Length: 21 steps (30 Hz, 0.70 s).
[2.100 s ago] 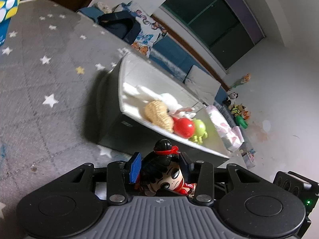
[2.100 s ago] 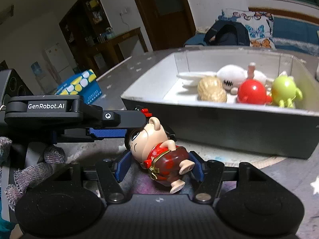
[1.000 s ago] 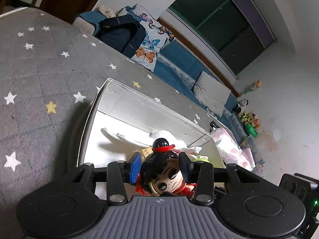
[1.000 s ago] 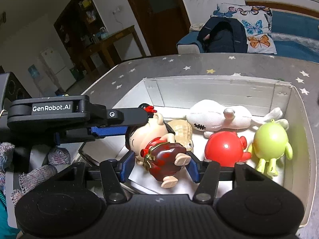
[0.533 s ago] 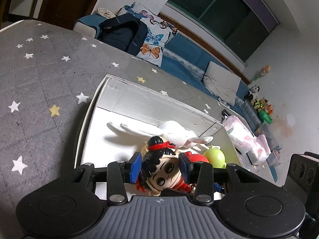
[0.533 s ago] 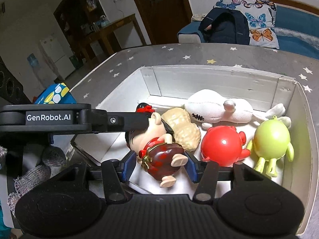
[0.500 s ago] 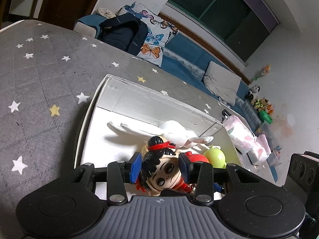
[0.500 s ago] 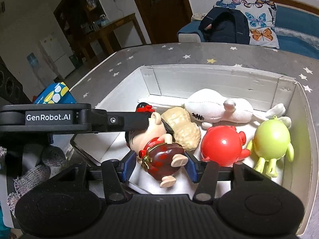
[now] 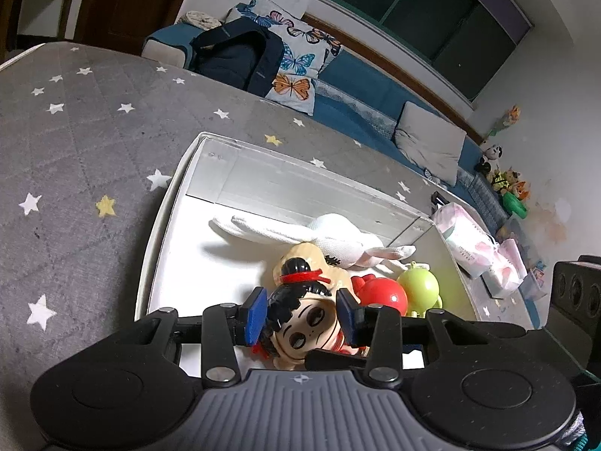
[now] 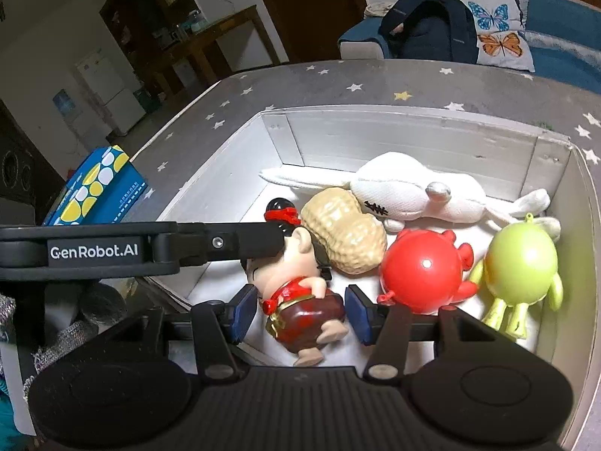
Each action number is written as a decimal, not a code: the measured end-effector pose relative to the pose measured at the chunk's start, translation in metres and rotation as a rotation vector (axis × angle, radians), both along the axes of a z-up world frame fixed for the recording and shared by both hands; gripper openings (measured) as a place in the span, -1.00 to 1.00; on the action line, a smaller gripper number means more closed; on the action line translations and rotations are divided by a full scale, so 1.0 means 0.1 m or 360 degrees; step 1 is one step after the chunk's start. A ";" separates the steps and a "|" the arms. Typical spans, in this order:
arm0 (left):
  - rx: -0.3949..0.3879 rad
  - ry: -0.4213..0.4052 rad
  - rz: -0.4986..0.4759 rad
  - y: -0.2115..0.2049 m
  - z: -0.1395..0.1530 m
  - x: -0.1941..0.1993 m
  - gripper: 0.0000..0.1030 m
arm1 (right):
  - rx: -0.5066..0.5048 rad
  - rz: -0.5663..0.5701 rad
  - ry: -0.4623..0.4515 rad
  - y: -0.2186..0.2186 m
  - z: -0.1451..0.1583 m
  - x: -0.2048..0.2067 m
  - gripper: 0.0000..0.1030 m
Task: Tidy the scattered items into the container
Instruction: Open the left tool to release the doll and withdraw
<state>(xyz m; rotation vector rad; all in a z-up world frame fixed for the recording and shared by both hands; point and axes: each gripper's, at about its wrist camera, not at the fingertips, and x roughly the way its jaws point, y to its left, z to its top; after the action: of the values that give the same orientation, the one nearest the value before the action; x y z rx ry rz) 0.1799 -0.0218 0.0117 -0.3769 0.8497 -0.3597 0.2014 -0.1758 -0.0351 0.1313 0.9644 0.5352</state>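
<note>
A doll with black hair and a red outfit [image 9: 300,323] [image 10: 300,293] lies inside the white box [image 9: 165,203] [image 10: 233,150], next to a peanut toy [image 10: 345,236]. My left gripper [image 9: 300,312] sits around its head and my right gripper [image 10: 300,308] around its body. Both stand open, with small gaps between the blue pads [image 9: 255,314] [image 10: 244,308] and the doll. The left gripper's arm [image 10: 150,248] crosses the right wrist view.
In the box also lie a white plush [image 10: 405,191], a red round toy [image 10: 424,270] and a green figure [image 10: 522,263]. A blue patterned carton [image 10: 97,188] stands left of the box on the grey star-print cloth [image 9: 75,143]. Pink packets [image 9: 473,240] lie right.
Both grippers carried the doll from outside the box over its wall and down inside. Both have now opened, and the doll rests on the box floor by the peanut toy.
</note>
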 end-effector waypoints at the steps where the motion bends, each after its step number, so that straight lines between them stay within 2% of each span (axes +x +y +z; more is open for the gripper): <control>1: 0.0001 0.0000 0.0000 0.00 0.00 0.00 -0.17 | -0.0003 0.0001 -0.0001 0.01 0.00 0.00 0.02; 11: -0.0011 0.0007 -0.0011 0.01 0.00 0.00 -0.17 | -0.0004 -0.0007 -0.0015 0.00 0.01 -0.03 0.04; 21: 0.0041 -0.0013 -0.0020 0.01 0.05 -0.06 -0.17 | -0.0054 -0.0066 -0.0112 0.01 0.07 -0.15 0.04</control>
<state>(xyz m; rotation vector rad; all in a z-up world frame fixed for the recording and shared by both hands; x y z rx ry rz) 0.1736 -0.0207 0.0163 -0.3460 0.8481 -0.3615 0.1859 -0.1743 -0.0279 0.1013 0.8997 0.4824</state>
